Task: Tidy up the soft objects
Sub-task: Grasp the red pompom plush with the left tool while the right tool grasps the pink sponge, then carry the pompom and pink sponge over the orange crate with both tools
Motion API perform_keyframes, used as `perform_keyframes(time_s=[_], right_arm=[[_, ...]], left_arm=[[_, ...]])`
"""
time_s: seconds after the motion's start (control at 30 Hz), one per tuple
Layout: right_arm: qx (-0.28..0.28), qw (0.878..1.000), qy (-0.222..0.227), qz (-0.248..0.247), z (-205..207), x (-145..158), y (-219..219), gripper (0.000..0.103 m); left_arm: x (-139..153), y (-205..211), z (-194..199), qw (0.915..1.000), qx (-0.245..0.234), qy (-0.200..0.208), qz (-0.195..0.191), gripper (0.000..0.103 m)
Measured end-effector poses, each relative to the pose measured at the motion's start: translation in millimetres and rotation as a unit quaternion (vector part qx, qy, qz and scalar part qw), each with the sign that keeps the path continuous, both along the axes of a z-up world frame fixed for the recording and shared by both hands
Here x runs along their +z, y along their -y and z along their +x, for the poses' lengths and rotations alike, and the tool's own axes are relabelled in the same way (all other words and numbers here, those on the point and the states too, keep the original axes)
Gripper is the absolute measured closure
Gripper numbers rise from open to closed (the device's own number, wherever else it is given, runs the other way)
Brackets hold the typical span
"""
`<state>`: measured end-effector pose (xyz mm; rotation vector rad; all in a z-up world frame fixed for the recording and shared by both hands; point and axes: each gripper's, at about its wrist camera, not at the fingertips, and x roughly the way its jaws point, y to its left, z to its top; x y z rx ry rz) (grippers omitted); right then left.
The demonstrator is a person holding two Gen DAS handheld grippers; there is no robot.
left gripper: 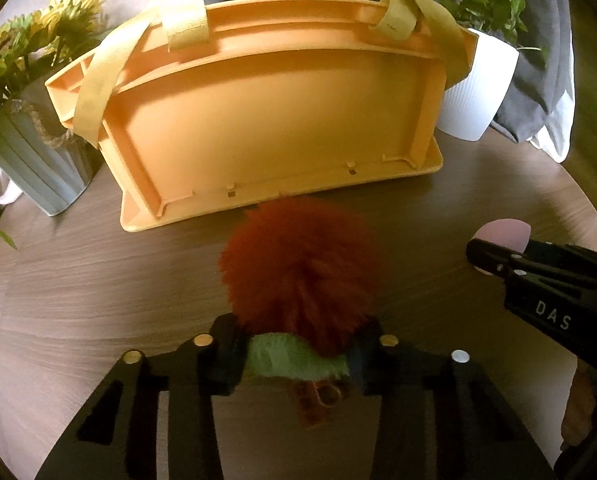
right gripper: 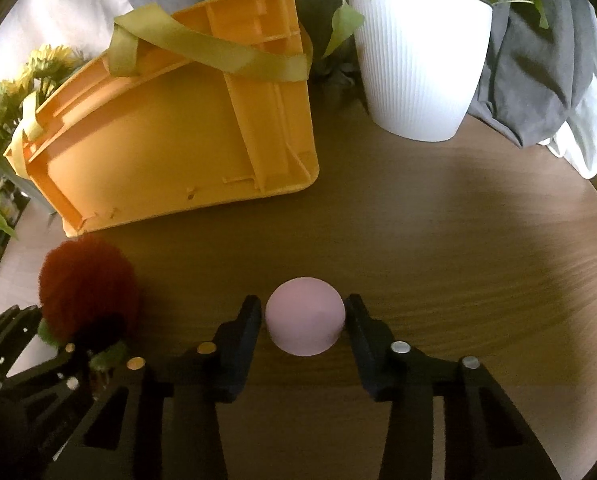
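So, quick rundown:
left claw (left gripper: pixel 298 356): clamped on the plush (left gripper: pixel 298 272), fingers squeezing its green bottom from both sides, red fluffy top sticking out past the tips
plush spot: on the worktop (left gripper: pixel 78 280), just in front of the bin (left gripper: pixel 274 120)
right claw (right gripper: pixel 304 320): pinching the ball (right gripper: pixel 304 316), one pad pressed on each side
ball spot: pink, dead centre between the fingers, sitting on the worktop, well apart from the bin
bin: orange, yellow straps, at the back of the worktop
pot (right gripper: pixel 418 60): white, ribbed, right of the bin
flowers (left gripper: pixel 30 48): yellow, in a grey planter left of the bin
side by side: plush is left of the ball
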<state>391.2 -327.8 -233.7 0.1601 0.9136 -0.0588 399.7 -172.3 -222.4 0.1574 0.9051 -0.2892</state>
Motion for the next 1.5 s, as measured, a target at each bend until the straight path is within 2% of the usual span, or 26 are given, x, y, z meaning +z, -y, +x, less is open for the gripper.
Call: perform_keyframes(time_s=[0.2, 0.53, 1.07, 1.5], right_arm=[[0.002, 1.000, 0.005, -0.002, -5, 2, -1, 0.065], [0.014, 1.000, 0.026, -0.002, -16, 23, -9, 0.065], [0.034, 0.996, 0.088, -0.009, -36, 76, -23, 0.065], [0.051, 0.988, 0.147, -0.012, -42, 120, -32, 0.065]], left_arm=[[6, 0, -5, 0.9999, -0.004, 0.013, -0.002, 0.073], [34, -8, -14, 0.9987, 0.003, 0.045, -0.025, 0.074], [87, -26, -37, 0.9930, 0.021, 0.098, -0.062, 0.074], [131, -38, -45, 0.9836, 0.043, 0.156, -0.080, 0.074]])
